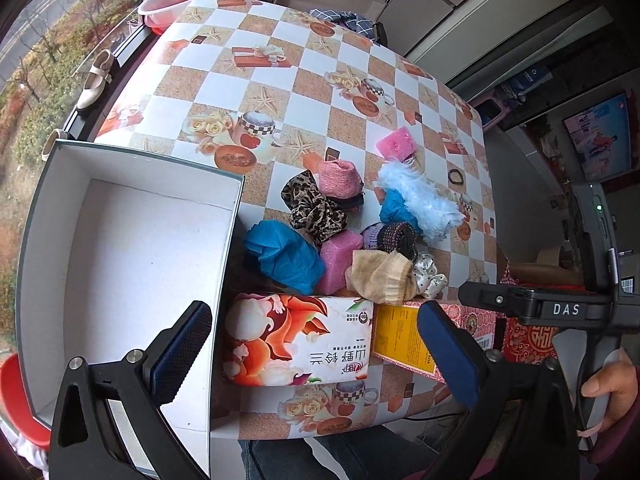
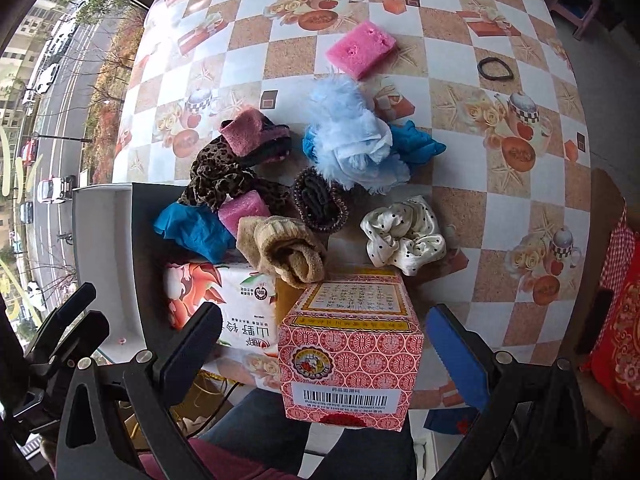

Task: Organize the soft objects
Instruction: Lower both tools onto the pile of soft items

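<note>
The left claw (image 1: 316, 360) is held low over the near edge of the desk (image 1: 280, 80), fingers spread wide and gripping nothing; its left finger (image 1: 184, 352) overlaps the white box (image 1: 132, 240) at the desk's near left corner, and its right finger (image 1: 448, 356) lies over the yellow side of a carton. The right claw (image 2: 324, 356) is likewise spread, with nothing pinched; the red patterned carton (image 2: 352, 352) stands between its fingers but apart from both. A hand (image 1: 612, 392) grips the right tool's handle beyond the desk's near right edge. The soft objects form one cluster near the middle of the near edge, beside the box's open side. Count: two blue crumpled cloths (image 2: 192, 228) (image 2: 416, 144); two pink sponges, one (image 2: 244, 212) in the cluster and one (image 2: 360, 50) apart toward the far edge; one leopard-print scrunchie (image 2: 216, 180); one pink knitted sock (image 2: 244, 132); one beige sock (image 2: 284, 248) touching the tissue pack (image 2: 224, 300); one dark beaded scrunchie (image 2: 320, 204); one light blue feathery piece (image 2: 348, 132); one white dotted scrunchie (image 2: 404, 236); and one black hair band (image 2: 495, 69) lying alone toward the desk's right edge. The white box interior holds no items.
</note>
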`<action>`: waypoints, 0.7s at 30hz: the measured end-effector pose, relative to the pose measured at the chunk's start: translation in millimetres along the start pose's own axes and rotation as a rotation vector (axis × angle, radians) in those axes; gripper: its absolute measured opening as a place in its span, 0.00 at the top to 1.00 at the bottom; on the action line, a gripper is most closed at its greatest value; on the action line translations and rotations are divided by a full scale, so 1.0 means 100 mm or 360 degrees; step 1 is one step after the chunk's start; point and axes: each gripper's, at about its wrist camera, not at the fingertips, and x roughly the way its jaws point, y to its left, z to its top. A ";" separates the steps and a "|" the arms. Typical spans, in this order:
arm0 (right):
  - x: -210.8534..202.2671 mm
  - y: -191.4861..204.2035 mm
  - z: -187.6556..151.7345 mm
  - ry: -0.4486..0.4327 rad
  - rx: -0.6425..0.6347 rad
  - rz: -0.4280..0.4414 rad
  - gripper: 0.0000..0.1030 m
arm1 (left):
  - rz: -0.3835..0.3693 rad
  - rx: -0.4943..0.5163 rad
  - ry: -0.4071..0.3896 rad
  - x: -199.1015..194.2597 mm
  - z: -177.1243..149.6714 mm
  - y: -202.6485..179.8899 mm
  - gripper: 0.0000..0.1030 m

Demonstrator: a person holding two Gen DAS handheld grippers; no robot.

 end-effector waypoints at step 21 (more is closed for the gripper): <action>0.10 -0.59 0.30 -0.0091 0.0281 0.0071 0.00 | 0.0157 0.0230 0.0117 0.58 0.84 -0.27 0.00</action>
